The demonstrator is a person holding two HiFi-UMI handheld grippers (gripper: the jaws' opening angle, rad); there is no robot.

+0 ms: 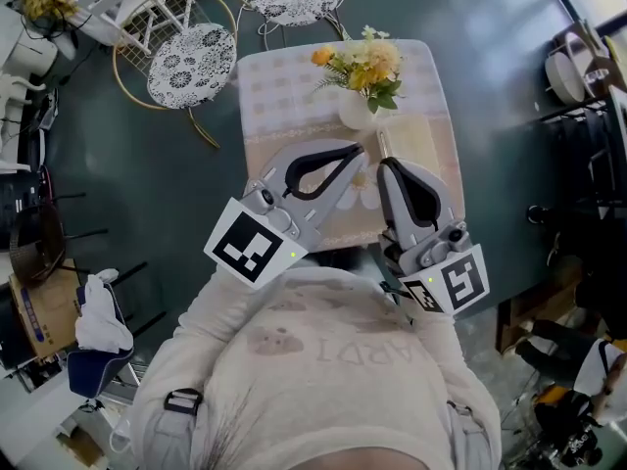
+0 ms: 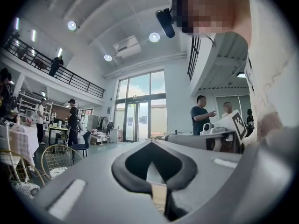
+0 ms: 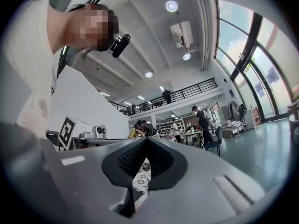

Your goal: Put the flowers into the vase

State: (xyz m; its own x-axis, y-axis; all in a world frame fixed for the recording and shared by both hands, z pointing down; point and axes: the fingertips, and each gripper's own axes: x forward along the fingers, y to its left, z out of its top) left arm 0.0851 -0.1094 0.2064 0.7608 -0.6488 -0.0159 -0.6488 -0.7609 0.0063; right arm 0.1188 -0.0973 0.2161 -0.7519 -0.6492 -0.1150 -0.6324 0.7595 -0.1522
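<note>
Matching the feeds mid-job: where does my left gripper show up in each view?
Head view: the left gripper runs from lower left up to the centre, jaws together.
Left gripper view: its own shut jaws fill the bottom of the picture.
Right gripper view: only its marker cube shows, left of centre.
Shared landmark: the person's cream top, at the bottom, the right edge and the left edge respectively.

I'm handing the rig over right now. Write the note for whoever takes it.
Left tool: shut, empty, held over the near part of the table.
Right tool: shut, empty, beside the left one.
Things: the flowers stand in the white vase at the table's far end.
Done: the flowers appear to be in the vase.
Left: the head view shows no loose stem, so probably only pulling back.
</note>
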